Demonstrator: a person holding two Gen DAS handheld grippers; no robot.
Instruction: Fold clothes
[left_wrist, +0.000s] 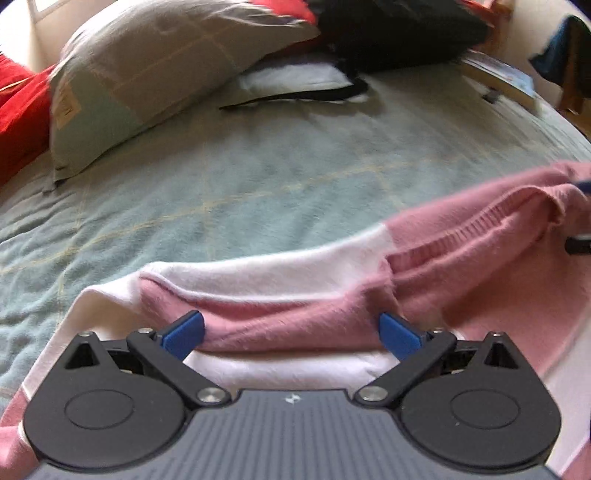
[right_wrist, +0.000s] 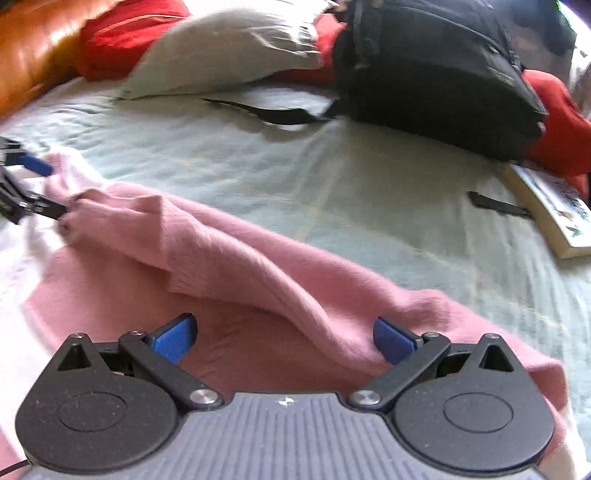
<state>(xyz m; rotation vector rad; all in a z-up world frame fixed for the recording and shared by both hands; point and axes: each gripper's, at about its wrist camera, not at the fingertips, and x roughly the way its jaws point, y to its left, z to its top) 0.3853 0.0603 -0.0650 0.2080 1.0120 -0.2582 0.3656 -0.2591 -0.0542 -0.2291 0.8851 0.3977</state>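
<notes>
A pink and white knitted sweater (left_wrist: 461, 266) lies rumpled on the pale green bedspread (left_wrist: 258, 184). My left gripper (left_wrist: 291, 328) is open, its blue pads wide apart on either side of a raised pink fold near the white band. My right gripper (right_wrist: 283, 336) is also open and straddles a pink ridge of the sweater (right_wrist: 240, 251). In the right wrist view the left gripper (right_wrist: 51, 188) shows at the far left edge, fingers spread at the sweater's bunched end. The right gripper (left_wrist: 580, 214) peeks in at the right edge of the left wrist view.
At the head of the bed there is a grey pillow (left_wrist: 155, 74), with red cushions (left_wrist: 18, 110) beside it. A black backpack (right_wrist: 443, 74) lies there too, its straps (right_wrist: 280, 112) trailing over the bedspread (right_wrist: 369, 177). A book (right_wrist: 554, 210) rests near the right edge.
</notes>
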